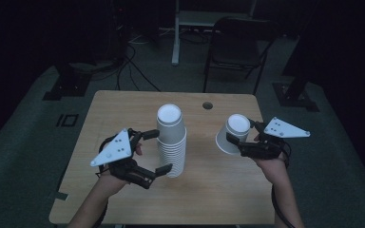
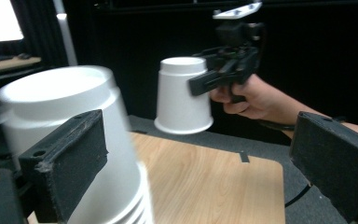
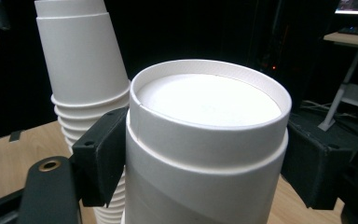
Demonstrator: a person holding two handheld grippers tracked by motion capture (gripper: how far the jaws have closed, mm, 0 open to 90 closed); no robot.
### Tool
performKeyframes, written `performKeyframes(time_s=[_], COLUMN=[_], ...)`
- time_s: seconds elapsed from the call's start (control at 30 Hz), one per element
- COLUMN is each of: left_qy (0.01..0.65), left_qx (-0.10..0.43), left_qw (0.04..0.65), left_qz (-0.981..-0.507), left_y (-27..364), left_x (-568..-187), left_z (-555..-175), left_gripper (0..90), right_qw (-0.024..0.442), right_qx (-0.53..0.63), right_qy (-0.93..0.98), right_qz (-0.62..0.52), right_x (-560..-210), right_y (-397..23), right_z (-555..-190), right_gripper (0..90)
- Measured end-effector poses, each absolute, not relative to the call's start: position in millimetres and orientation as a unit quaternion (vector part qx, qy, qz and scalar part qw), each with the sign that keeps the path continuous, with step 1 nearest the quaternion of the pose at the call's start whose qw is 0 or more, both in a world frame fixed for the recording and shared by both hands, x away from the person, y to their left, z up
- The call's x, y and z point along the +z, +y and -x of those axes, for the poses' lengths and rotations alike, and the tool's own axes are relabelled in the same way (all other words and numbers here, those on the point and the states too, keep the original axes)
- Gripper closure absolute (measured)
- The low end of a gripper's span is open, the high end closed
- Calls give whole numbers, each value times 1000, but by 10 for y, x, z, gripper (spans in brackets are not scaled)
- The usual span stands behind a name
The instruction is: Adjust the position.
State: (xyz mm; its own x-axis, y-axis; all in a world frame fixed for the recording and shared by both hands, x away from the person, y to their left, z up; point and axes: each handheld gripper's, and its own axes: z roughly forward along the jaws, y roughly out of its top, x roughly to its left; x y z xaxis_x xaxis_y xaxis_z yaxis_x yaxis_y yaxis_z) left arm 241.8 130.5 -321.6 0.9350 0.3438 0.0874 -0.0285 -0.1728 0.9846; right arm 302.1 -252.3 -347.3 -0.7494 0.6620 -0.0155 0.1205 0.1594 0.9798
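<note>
The right gripper (image 1: pixel 241 141) clamps an upturned cup (image 1: pixel 232 133) in the air, right of the stack (image 1: pixel 172 140). The left gripper (image 1: pixel 157 152) gapes wide around the stack, one pad (image 2: pixel 70 158) seemingly touching.

A hard squeeze could crush the thin cup; a nudge from the left jaws could topple the stack. In the left gripper view the stack's base is cut off, and the table (image 1: pixel 123 109) is dim.

The stack of cups (image 1: pixel 172 142) stands between the left gripper's (image 1: pixel 158 151) wide-spread jaws, blocking its way forward. To the stack's right, bare table (image 1: pixel 204 175) lies open up to the right gripper (image 1: pixel 241 133), clamped round a lifted cup (image 1: pixel 231 133).
</note>
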Motion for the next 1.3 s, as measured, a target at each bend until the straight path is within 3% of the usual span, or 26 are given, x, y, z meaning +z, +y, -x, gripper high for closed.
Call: performKeyframes(time_s=[0.4,0.7,1.3], left_qy=[79,107,126], left_qx=[100,64,28], left_qw=[621,591,585], left_qz=[-773,-797,-801], left_y=[778,401,44], left_x=[-3428,-3767,-3919], left_z=[-2413,-2527,-2781], left_gripper=[45,45,64], right_qw=[233,238,227], right_qx=[592,593,608], right_qy=[723,725,726], right_qz=[-269,-260,-228], right_x=[-3459,-3406,-3324], right_y=[-2569,-2590,-2475], right_z=[-2958,-2876,-2767], right_gripper=[224,223,223])
